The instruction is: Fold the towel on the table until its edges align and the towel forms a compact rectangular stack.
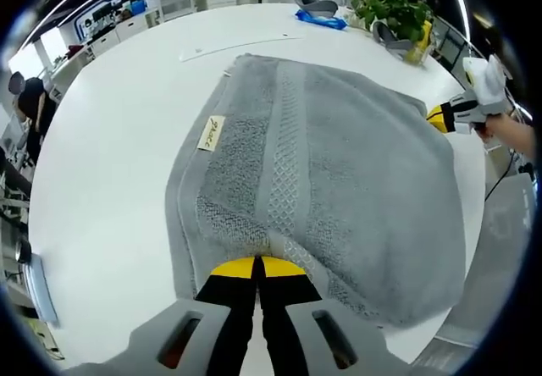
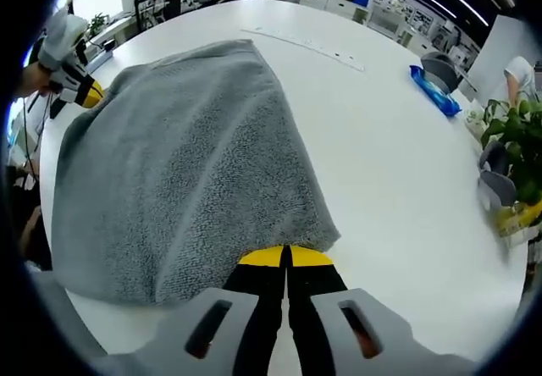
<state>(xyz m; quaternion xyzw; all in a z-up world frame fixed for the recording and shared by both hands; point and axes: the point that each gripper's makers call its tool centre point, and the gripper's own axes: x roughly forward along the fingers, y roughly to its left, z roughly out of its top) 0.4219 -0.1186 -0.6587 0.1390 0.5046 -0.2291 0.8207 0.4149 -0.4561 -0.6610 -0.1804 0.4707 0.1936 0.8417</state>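
Note:
A grey towel (image 1: pixel 339 164) lies folded over on the round white table (image 1: pixel 110 164), with a small cream label (image 1: pixel 212 133) near its woven band. My left gripper (image 1: pixel 257 266) is shut at the towel's near edge, its yellow tips pinching the cloth. In the right gripper view the towel (image 2: pixel 186 164) shows its plain terry side. My right gripper (image 2: pixel 286 257) is shut on the towel's edge there. Each gripper shows in the other's view at an opposite corner of the towel: the right gripper (image 1: pixel 453 115) and the left gripper (image 2: pixel 78 91), each held by a hand.
A potted plant (image 1: pixel 394 12) (image 2: pixel 517 139) and a blue packet (image 1: pixel 322 20) (image 2: pixel 434 88) sit near the table's far rim. A thin white strip (image 1: pixel 237 46) (image 2: pixel 305 44) lies beyond the towel. People and desks stand further back.

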